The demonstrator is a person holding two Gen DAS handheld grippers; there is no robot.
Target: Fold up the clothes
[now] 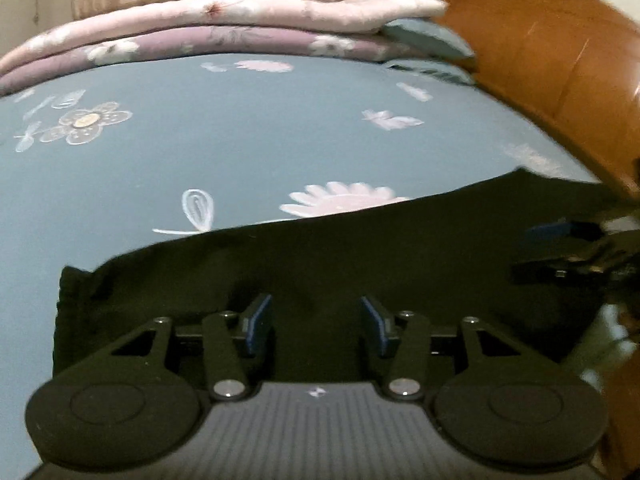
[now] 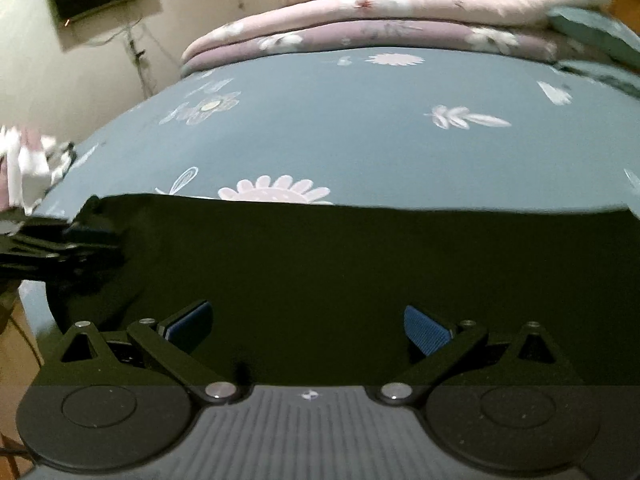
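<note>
A: Fingers on the left gripper stand moderately apart, empty, low over the black garment on the floral bedsheet.

B: Right gripper?

A: Spread wider, also empty, hovering level above the cloth. Whether it's freshly spread or part-folded, I can't judge; its far edge runs straight.

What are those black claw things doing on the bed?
A person is folding clothes with a hand-held gripper in each hand. A black garment lies spread flat on the blue flowered bedsheet. The left hand-held gripper and the right hand-held gripper are both open above the garment, holding nothing yet.
</note>
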